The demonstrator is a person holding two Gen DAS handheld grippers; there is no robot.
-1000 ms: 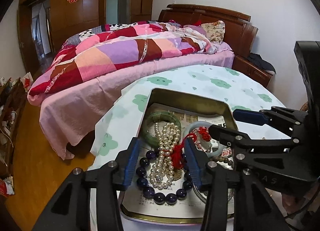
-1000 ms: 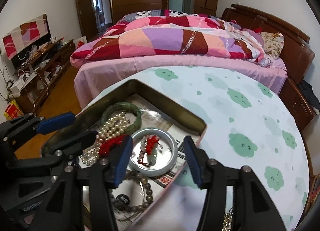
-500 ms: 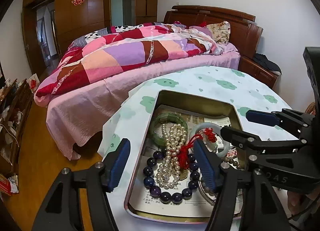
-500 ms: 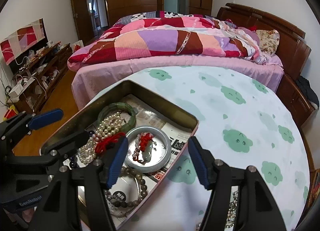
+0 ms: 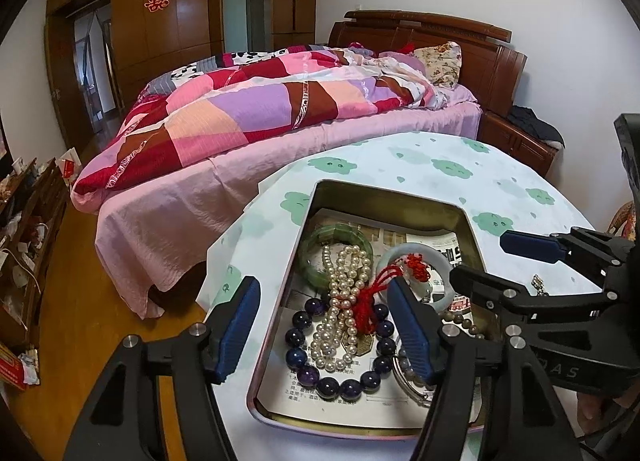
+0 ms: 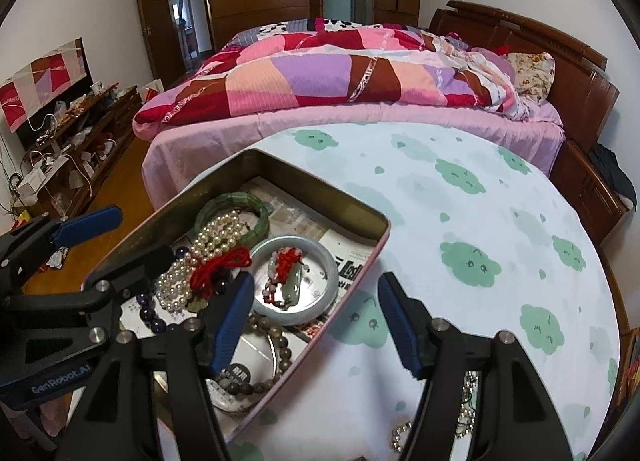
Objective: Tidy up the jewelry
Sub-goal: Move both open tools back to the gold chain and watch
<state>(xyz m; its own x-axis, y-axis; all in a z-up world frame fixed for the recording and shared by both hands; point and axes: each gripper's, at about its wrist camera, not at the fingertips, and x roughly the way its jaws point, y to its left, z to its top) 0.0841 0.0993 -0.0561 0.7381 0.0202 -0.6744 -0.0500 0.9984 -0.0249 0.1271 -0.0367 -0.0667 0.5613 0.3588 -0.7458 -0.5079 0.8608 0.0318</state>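
Note:
A metal tin [image 5: 390, 192] [image 6: 308, 181] lined with newspaper sits on the table. It holds a green bangle [image 5: 338, 235] [image 6: 256, 203], a pearl necklace [image 5: 340, 301] [image 6: 208, 249] with a red cord, a dark purple bead bracelet [image 5: 340, 383], a pale bangle [image 5: 420, 251] [image 6: 296, 241] around a jade pendant [image 6: 290, 289], and a brown bead bracelet [image 6: 276, 335]. My left gripper [image 5: 324, 325] is open and empty above the tin's near left. My right gripper [image 6: 316, 321] is open and empty over the tin's right rim. A chain [image 6: 400, 435] lies on the cloth near the right fingers.
The round table has a white cloth with green cloud prints [image 6: 468, 261]. A bed with a patchwork quilt [image 5: 280, 101] stands close behind the table. A cluttered low cabinet [image 6: 68, 133] is along the left wall, over wooden floor [image 5: 68, 301].
Both grippers have drawn back and up from the tin. The left gripper's jaws have opened wider. The jewellery in the tin has not moved.

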